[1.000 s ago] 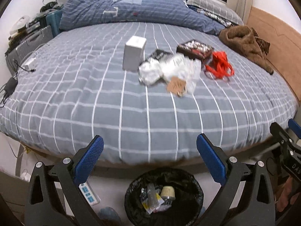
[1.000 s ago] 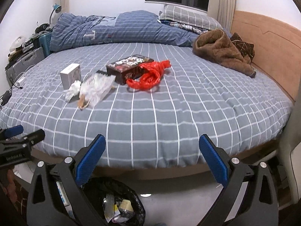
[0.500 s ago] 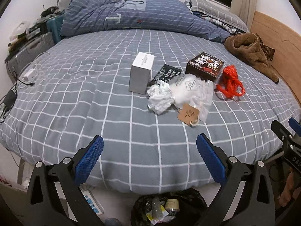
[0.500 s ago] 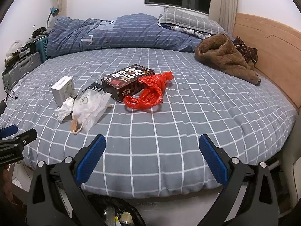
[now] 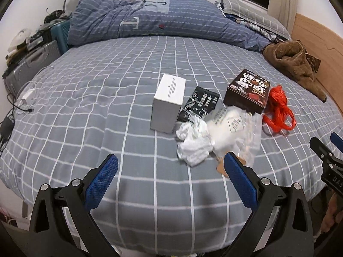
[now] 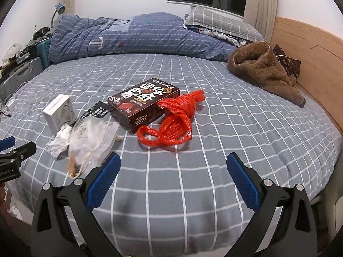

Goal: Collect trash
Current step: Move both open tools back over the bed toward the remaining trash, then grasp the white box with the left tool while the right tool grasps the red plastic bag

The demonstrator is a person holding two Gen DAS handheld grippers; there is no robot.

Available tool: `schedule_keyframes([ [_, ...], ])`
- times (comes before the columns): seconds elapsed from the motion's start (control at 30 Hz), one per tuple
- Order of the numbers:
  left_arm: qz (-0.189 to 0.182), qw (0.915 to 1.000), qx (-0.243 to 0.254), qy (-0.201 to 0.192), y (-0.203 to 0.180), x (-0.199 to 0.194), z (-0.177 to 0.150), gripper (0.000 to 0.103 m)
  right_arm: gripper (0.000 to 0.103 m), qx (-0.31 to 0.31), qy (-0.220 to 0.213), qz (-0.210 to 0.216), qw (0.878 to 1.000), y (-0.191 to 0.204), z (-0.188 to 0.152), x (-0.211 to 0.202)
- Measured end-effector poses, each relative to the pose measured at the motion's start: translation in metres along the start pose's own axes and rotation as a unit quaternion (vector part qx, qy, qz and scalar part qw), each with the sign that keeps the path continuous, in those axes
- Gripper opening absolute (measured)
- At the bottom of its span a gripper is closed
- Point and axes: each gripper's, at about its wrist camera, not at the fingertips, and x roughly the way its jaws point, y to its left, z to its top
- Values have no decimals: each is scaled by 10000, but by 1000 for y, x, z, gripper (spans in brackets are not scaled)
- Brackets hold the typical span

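Both the left gripper and right gripper hover wide apart and empty over the near edge of the bed. The trash lies mid-bed: a white box, crumpled tissue, clear plastic bag, dark carton and, rightmost, a red bag.

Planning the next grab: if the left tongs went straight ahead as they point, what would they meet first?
Probably the crumpled white paper lying on the bed sheet, with the white box just beyond; depth is uncertain.

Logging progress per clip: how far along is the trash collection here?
Nothing looks collected in these views. Both the left gripper and right gripper are open and empty. Left on the bed: crumpled tissue, clear plastic bag, white box, black packet, brown box, red bag.
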Motion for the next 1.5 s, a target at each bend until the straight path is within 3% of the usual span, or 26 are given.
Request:
schedule_keyframes([
  [0.5, 61, 10000, 2, 17, 2, 45, 41, 97, 94, -78, 137, -159, 9997, 1, 38, 60],
  [1.0, 152, 9998, -40, 89, 7, 83, 69, 97, 91, 61, 573, -236, 9981, -15, 63, 130],
  [1.17, 178, 9997, -100, 98, 11, 92, 73, 96, 84, 105, 710, -111, 9974, -16, 66, 145],
  [1.37, 86, 9996, -97, 249, 13, 104, 69, 79, 66, 66, 884, 111, 9960, -11, 66, 157],
  [1.43, 42, 9994, -113, 330, 15, 108, 68, 73, 55, 79, 960, 161, 9952, -11, 65, 160],
  [1.5, -39, 9990, -167, 403, 17, 111, 66, 56, 44, 93, 1012, 183, 9946, -12, 64, 163],
])
